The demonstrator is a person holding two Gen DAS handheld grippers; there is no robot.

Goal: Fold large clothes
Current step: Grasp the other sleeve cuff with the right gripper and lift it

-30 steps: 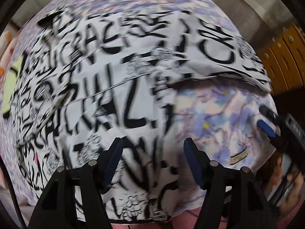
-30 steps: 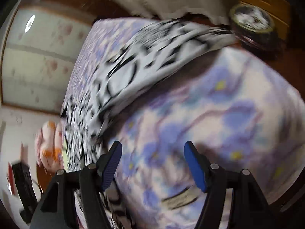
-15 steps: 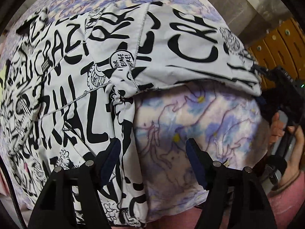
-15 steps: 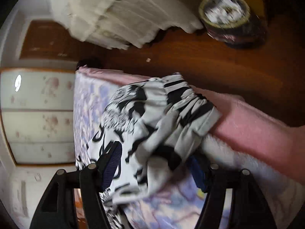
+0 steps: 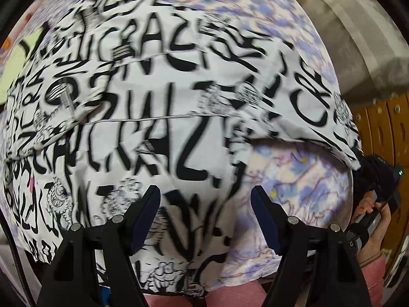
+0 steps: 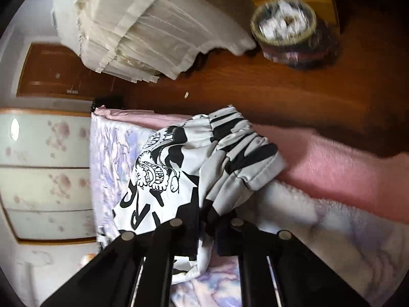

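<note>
A large white garment printed with black lettering lies spread over a lilac-flowered bed cover. My left gripper hangs open just above it, pointing straight down, with nothing pinched between its blue pads. In the right wrist view, the jaws of my right gripper are closing on a gathered, elastic end of the garment, which bunches up between them. The cloth hides the pads. That same corner reaches the right edge of the left wrist view, where a hand holds the right gripper.
A pink blanket runs along the bed's edge. Beyond it is a dark wooden floor with a round basket and a pale curtain. A flowered wardrobe stands past the bed. Wooden slats stand beside the bed.
My right gripper swung to the garment's gathered end and shut on it. My left gripper slid sideways over the garment and back, staying open.
</note>
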